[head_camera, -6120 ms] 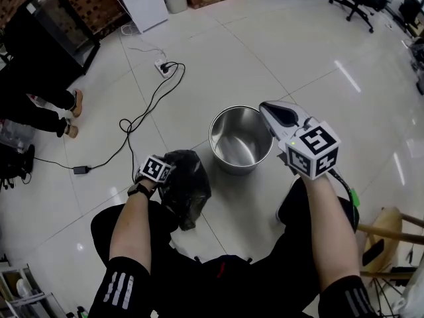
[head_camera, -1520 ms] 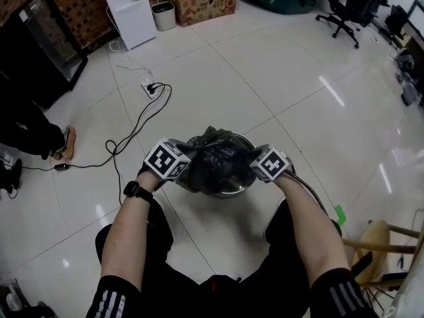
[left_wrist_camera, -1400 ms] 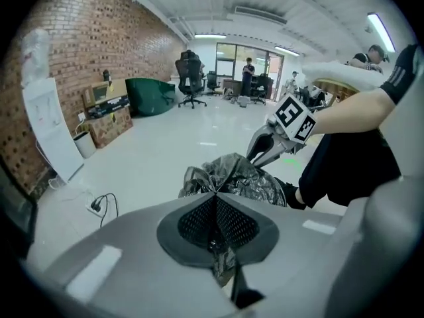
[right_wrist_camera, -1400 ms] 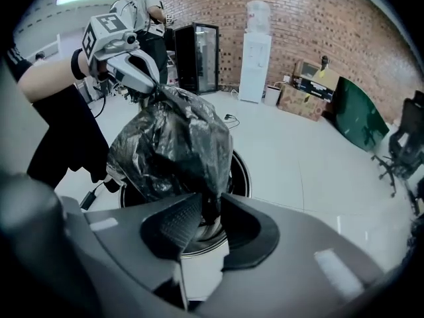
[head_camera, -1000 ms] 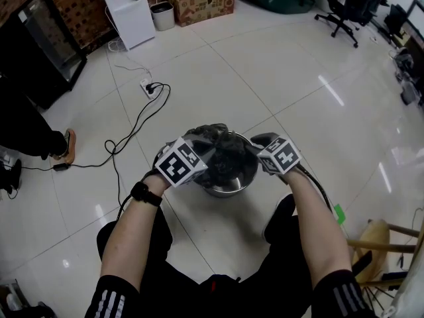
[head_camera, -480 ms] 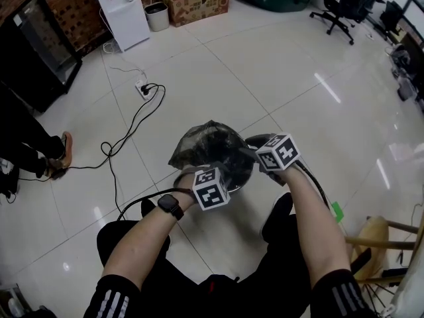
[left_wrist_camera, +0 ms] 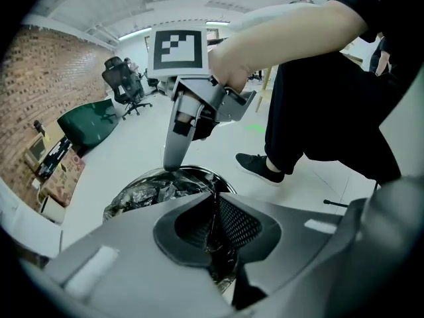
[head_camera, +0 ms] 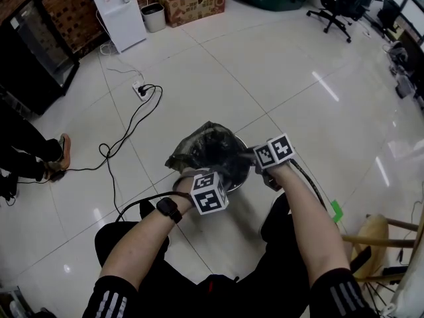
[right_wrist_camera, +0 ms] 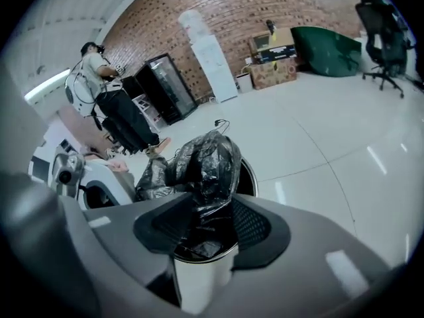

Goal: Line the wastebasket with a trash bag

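A steel wastebasket (head_camera: 233, 179) stands on the tiled floor in front of my knees, and a crumpled black trash bag (head_camera: 205, 146) bulges over its mouth. My left gripper (head_camera: 213, 176) is at the near rim. In the left gripper view it (left_wrist_camera: 215, 207) pinches a thin fold of the bag (left_wrist_camera: 149, 194), and its jaws are opening slightly. My right gripper (head_camera: 245, 156) is at the right rim. Its jaws (right_wrist_camera: 202, 227) are opening wide, with bag film (right_wrist_camera: 199, 161) loose between them above the basket's wall (right_wrist_camera: 199, 277).
A power strip with a black cable (head_camera: 139, 88) lies on the floor to the far left. A person's shoes (head_camera: 58, 156) are at the left edge. A white dispenser (head_camera: 112, 12), a cardboard box (head_camera: 192, 2), an office chair (head_camera: 338, 5) and a wooden stool (head_camera: 377, 234) stand around.
My left gripper has swung from the basket's left side down to its near rim, taking the bag's edge along. The right gripper has stayed at the right rim and tilted slightly.
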`<state>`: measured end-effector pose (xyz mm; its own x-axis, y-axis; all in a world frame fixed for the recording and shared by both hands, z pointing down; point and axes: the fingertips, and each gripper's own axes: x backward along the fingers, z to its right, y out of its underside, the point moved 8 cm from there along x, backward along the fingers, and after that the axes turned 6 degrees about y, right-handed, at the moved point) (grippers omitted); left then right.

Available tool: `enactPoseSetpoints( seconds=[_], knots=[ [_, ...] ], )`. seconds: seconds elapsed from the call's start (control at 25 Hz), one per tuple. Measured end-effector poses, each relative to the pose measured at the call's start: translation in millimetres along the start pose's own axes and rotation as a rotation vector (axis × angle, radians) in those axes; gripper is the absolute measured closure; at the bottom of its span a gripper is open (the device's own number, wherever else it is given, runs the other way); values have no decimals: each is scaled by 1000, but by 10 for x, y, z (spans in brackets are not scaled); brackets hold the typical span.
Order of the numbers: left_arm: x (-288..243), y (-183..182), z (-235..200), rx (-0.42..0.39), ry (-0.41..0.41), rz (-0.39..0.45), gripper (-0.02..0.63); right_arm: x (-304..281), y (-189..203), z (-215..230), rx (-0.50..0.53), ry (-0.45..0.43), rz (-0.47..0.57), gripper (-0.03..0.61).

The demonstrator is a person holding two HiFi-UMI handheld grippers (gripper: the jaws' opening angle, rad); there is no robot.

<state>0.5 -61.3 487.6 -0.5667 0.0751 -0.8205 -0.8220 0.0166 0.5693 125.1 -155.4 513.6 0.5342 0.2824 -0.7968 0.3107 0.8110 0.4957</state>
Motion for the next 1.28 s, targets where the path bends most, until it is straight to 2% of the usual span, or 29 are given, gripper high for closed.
enactPoseSetpoints(
  seconds=[0.16,0.28,0.4,0.44,0.56,0.72,0.84,0.96,1.04,1.16,1.28],
  knots=[
    [-1,-27,91,-27,23,20,589,-52,10,-7,-47,-21,15,387],
    [-16,-38,136,-43,43,25,589,-119,38,-37,1,-17,-1,400],
    [-27,-24,147,-43,62,21,583,-153,72,-39,44,15,-41,556],
    [-20,-18,151,-44,67,20,578,-149,73,-36,55,28,-46,572],
    [69,-19,135,-53,59,32,534,-101,57,-5,65,51,-47,572],
    [382,-24,68,-51,14,79,523,1,26,86,72,81,-42,572],
    [675,24,44,-72,-50,79,523,104,26,164,74,91,-37,572],
    [890,184,-38,-100,-166,7,511,197,64,228,72,85,-43,572],
    [936,358,-135,-97,-210,-68,492,238,99,255,76,77,-55,572],
    [897,606,-250,-75,-214,-169,439,292,141,267,80,63,-68,572],
    [809,726,-311,-66,-213,-212,422,355,149,247,83,28,-76,572]
  ],
)
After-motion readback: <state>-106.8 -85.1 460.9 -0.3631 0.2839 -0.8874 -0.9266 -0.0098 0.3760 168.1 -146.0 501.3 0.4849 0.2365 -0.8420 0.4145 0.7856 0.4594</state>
